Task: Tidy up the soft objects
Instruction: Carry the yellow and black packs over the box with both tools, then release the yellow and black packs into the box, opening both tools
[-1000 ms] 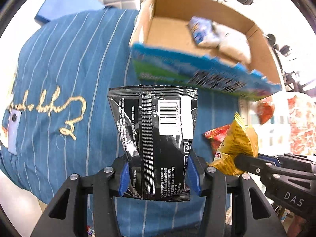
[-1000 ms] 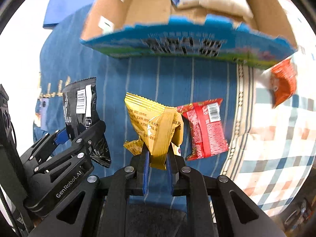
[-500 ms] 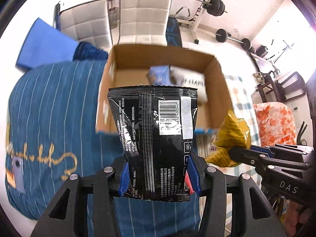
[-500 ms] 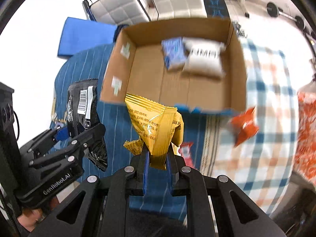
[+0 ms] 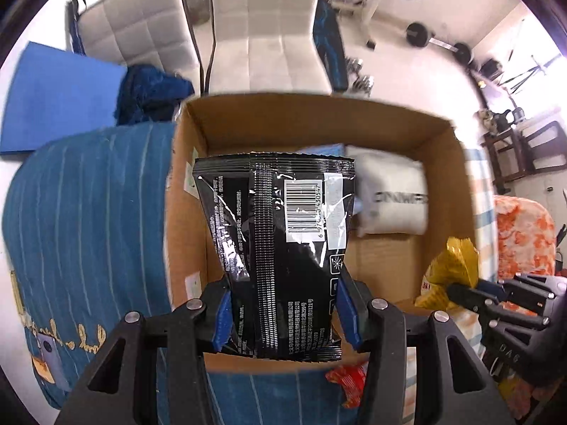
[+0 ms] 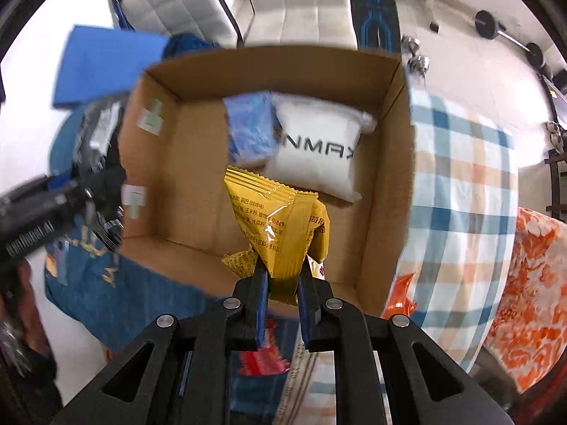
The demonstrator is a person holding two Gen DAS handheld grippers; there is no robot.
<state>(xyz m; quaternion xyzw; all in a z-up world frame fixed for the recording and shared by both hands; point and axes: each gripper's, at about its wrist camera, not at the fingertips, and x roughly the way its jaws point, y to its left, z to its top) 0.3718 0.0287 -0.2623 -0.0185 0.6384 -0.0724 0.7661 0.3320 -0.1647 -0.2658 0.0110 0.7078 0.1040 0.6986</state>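
In the left wrist view the left gripper point(image 5: 283, 313) clamps the black packet point(image 5: 280, 248) by its lower sides, centre frame, over the cardboard box point(image 5: 312, 113). Let go here and it could land on the white pouch point(image 5: 393, 198) (already inside). Right wrist view: the right gripper point(image 6: 281, 292) pinches the yellow packet point(image 6: 280, 223) over the box's near wall; dropped early, it might catch that edge.

Two white quilted chairs point(image 5: 269, 32) stand at the far side on a pale floor point(image 6: 460, 56), with barbells point(image 5: 436, 40) and a weight bench frame to the far right. Bright light washes in from the right. A checked cloth point(image 6: 460, 184) lies right, a blue striped cloth point(image 5: 88, 212) left.
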